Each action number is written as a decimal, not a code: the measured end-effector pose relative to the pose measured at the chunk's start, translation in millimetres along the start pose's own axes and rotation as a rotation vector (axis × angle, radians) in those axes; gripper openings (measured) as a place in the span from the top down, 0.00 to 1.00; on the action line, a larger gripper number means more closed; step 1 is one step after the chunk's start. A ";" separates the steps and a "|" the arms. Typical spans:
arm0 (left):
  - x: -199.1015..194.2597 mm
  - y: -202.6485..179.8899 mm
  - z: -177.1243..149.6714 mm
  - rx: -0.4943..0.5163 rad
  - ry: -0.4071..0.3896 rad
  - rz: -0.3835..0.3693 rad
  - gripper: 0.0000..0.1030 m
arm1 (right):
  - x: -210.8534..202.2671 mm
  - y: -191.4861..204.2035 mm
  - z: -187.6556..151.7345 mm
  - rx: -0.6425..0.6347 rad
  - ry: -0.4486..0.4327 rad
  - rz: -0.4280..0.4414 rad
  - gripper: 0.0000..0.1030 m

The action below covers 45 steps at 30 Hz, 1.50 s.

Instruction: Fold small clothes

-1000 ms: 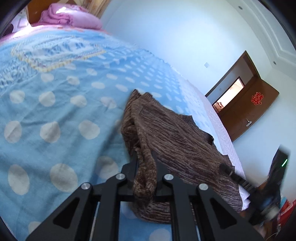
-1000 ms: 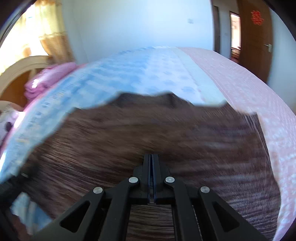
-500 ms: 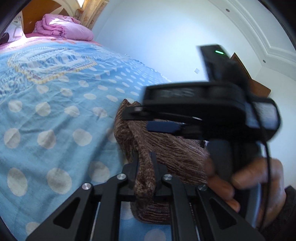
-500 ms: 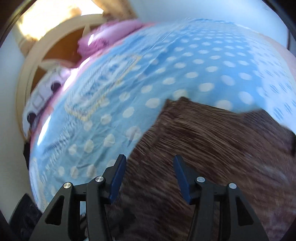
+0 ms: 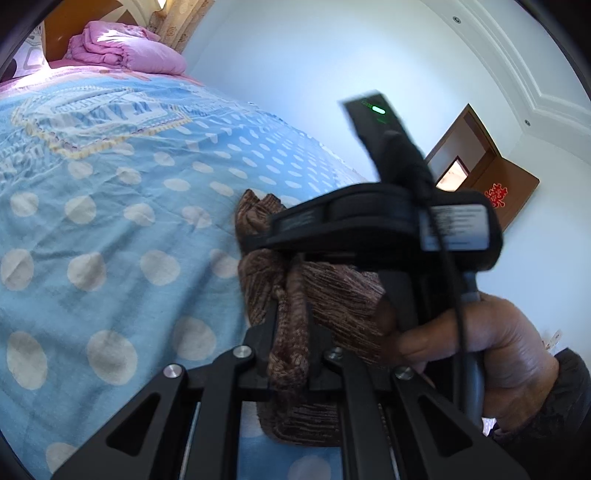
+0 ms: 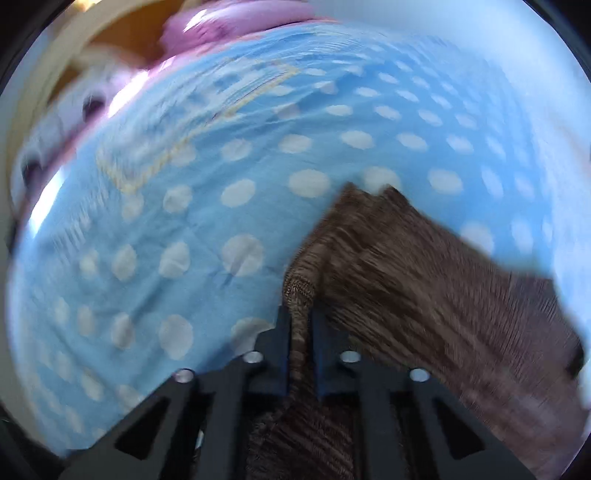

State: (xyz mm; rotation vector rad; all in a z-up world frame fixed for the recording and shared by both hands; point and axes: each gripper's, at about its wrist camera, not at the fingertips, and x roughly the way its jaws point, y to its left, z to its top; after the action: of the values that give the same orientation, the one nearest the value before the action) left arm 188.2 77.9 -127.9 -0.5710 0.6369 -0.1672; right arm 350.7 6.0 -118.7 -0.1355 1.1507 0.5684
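A brown knitted garment (image 5: pixel 332 299) lies on a blue bedspread with pale dots (image 5: pixel 110 229). My left gripper (image 5: pixel 290 332) is shut on a bunched edge of the garment near its left side. The right gripper's body and the hand that holds it (image 5: pixel 388 229) cross the left wrist view just above the garment. In the right wrist view, which is blurred, my right gripper (image 6: pixel 300 325) is shut on a rolled edge of the same garment (image 6: pixel 424 280), and the rest of the cloth spreads to the right over the bedspread (image 6: pixel 184 221).
A pink folded blanket (image 5: pixel 125 48) and a wooden headboard (image 5: pixel 70 22) are at the far end of the bed. A brown door with a red ornament (image 5: pixel 495 195) stands in the far wall on the right.
My right gripper swung over to the garment's left edge, opened, then shut on the rolled edge beside my left gripper. My left gripper kept its hold.
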 end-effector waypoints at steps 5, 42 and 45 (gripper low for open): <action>1.2 -19.3 1.4 0.088 0.019 -0.008 0.91 | -34.7 -34.0 -17.4 0.167 -0.130 0.145 0.92; 48.8 -188.5 -95.3 0.499 0.254 -0.183 0.91 | -138.1 -241.8 -178.6 0.646 -0.401 0.250 0.46; 58.4 -186.3 -90.2 0.496 0.259 -0.170 0.91 | -129.0 -231.2 -167.7 0.592 -0.369 0.217 0.90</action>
State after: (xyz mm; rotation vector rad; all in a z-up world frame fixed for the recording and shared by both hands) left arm 184.7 -136.7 -114.5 -0.1217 0.7648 -0.5492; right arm 289.4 -301.3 -116.1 0.5870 0.9330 0.3995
